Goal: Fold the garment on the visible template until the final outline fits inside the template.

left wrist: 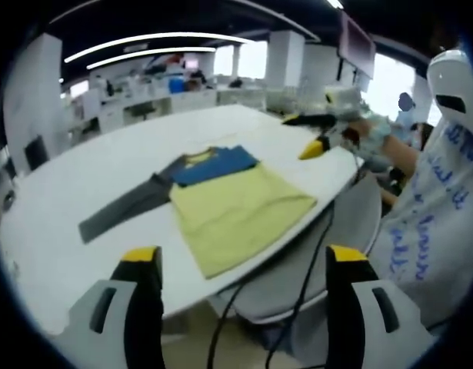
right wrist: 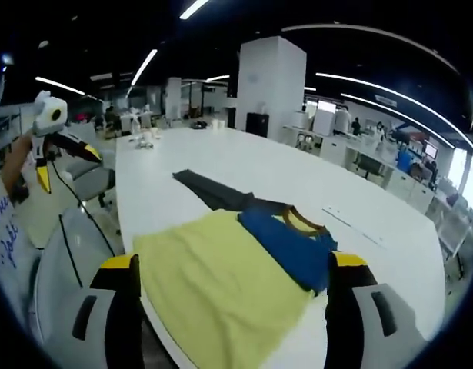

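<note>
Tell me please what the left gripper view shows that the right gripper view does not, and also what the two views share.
Left gripper view alone: a person in a white shirt with blue writing at the right, and a grey chair tucked against the table edge.

Right gripper view alone: a white pillar behind the table, and small items on its far end, too small to name.

Both: the white table, the yellow and blue shirt lying flat on it with one grey sleeve stretched out, and each view's own open yellow-tipped gripper, left gripper and right gripper, not touching the shirt.
</note>
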